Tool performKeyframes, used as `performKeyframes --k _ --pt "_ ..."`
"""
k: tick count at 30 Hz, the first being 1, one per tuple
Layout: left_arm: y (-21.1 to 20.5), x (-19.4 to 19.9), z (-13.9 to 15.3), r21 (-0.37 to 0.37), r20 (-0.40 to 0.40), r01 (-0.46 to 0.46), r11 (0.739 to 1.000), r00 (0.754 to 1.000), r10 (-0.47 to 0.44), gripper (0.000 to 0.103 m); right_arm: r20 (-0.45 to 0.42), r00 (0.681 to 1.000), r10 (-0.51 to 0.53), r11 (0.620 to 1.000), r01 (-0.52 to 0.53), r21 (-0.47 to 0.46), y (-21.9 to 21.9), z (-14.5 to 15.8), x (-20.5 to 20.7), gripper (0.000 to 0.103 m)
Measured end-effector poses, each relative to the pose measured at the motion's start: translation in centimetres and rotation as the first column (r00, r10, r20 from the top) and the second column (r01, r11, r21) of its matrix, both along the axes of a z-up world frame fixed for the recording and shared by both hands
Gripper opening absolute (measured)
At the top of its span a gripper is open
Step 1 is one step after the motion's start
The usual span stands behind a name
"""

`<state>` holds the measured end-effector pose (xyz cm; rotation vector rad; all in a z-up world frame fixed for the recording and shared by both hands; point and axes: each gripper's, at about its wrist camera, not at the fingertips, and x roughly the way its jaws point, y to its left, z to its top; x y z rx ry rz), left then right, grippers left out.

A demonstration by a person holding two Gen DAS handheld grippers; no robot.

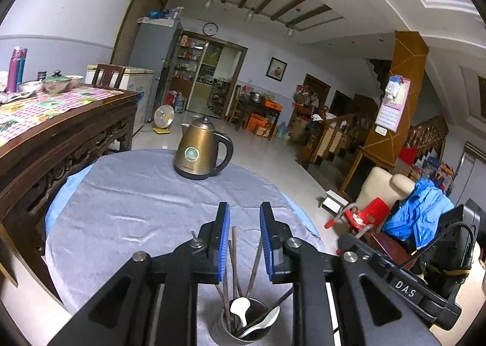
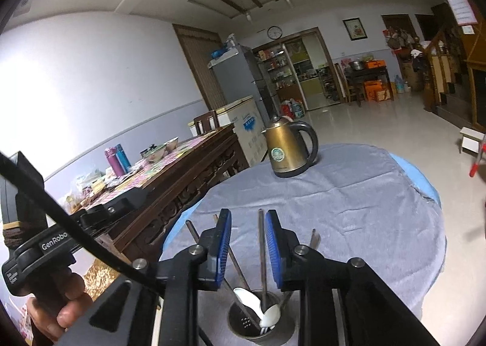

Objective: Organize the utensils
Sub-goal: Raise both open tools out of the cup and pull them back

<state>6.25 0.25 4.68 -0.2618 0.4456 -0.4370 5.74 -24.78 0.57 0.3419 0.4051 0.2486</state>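
Black linkage arms fill the foreground, and between them the left gripper hangs with its blue pads a little apart, nothing pinched. Chopsticks rise through that gap from the metal holder directly below, where white spoons lean among them, but the pads do not appear to touch any of it.

Across in the right wrist view, the right gripper matches it: jaws slightly parted, one chopstick standing up between them, seemingly untouched.

Now the risk, as a judgement. Both claws are crowding one small cup of tall, loosely leaning utensils. A sideways nudge from a pad could lever a chopstick and tip the holder or flick a spoon out. Pulling away at an angle could drag a stick along. The two grippers also sit just beside each other, so a careless swing might knock them together.

Underneath lies a grey cloth, wrinkled, draped on a round table, soft footing for the holder. At its far edge stands a gold kettle, well apart from the action.

Sweeping the room left to right: a carved wooden table with a checked cover, bowls and bottles; a fridge; a wall clock; then a red child's chair by the stairs.
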Motion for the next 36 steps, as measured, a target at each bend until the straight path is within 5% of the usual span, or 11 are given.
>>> performKeyframes --k 7,15,19,36 --pt "1.5 0.4 -0.7 -0.002 -0.020 -0.052 0.999 0.998 0.052 0.025 -0.003 0.999 -0.051 0.998 0.051 0.027 -1.6 -0.4 -0.1 0.025" --pt "0.9 0.6 -2.5 0.146 -0.039 -0.170 0.975 0.983 0.177 0.063 -0.037 0.995 -0.091 0.994 0.093 0.057 -3.4 -1.6 -0.6 0.027" --pt "0.7 0.5 -3.2 0.222 -0.029 -0.222 0.949 0.972 0.235 0.069 -0.061 0.993 -0.100 0.993 0.104 0.060 -3.6 -2.2 -1.0 0.050" --pt "1.1 -0.4 -3.9 0.356 0.030 -0.334 0.873 0.938 0.346 0.077 -0.093 0.991 -0.101 0.995 0.101 -0.009 -2.1 -3.5 -3.0 0.051"
